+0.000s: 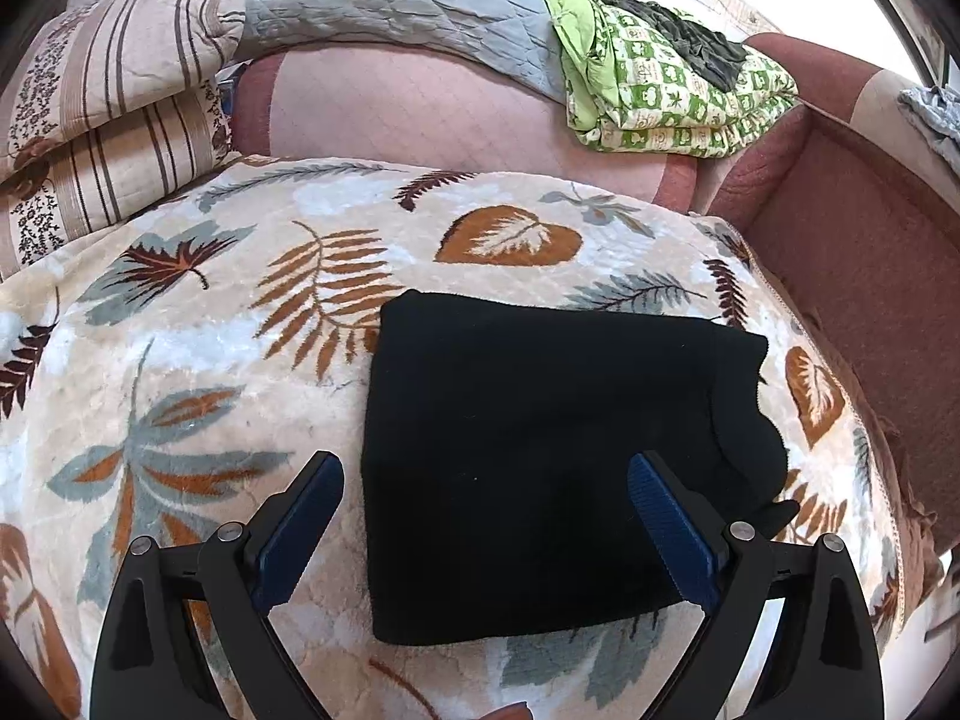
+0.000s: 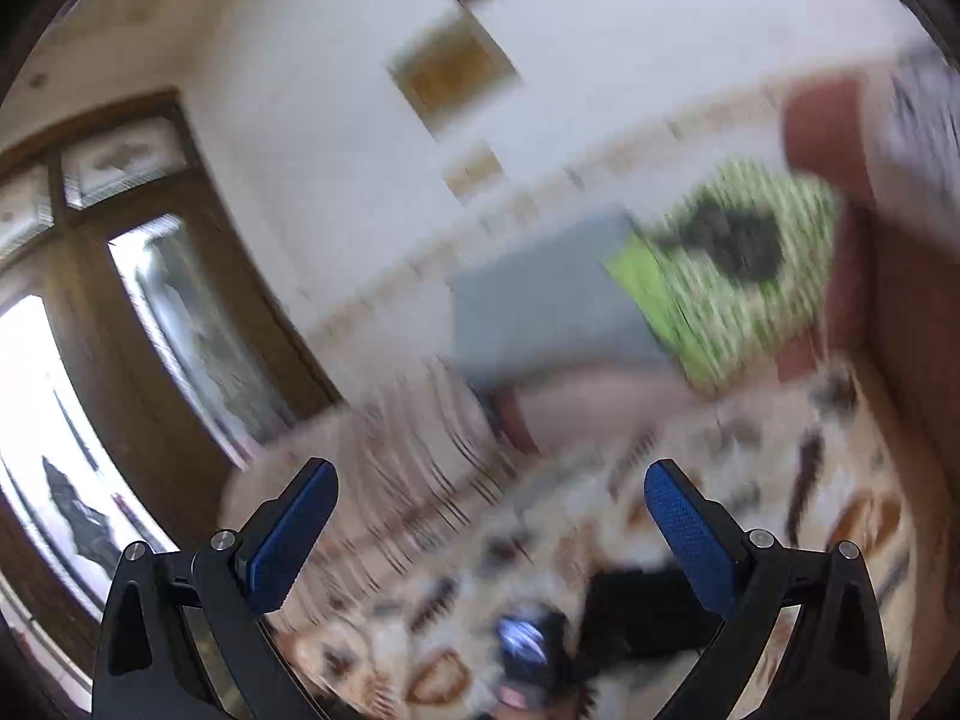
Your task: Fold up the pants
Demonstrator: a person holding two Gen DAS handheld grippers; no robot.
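The black pants (image 1: 540, 450) lie folded into a compact rectangle on the leaf-patterned blanket (image 1: 210, 312). My left gripper (image 1: 486, 480) is open and empty, just above the near edge of the pants, its blue pads either side of the bundle's left part. My right gripper (image 2: 492, 492) is open and empty, raised and pointing toward the wall and door; its view is motion-blurred. A dark patch low in the right wrist view looks like the pants (image 2: 642, 606). A blurred black-and-blue object (image 2: 528, 648) beside them may be the other gripper.
Striped pillows (image 1: 108, 120) lie at the far left, a grey quilt (image 1: 390, 0) behind, and a folded green blanket with a dark garment on it (image 1: 672, 84) at the far right. A reddish sofa edge (image 1: 852, 252) runs on the right. A wooden door (image 2: 150, 300) is at the left.
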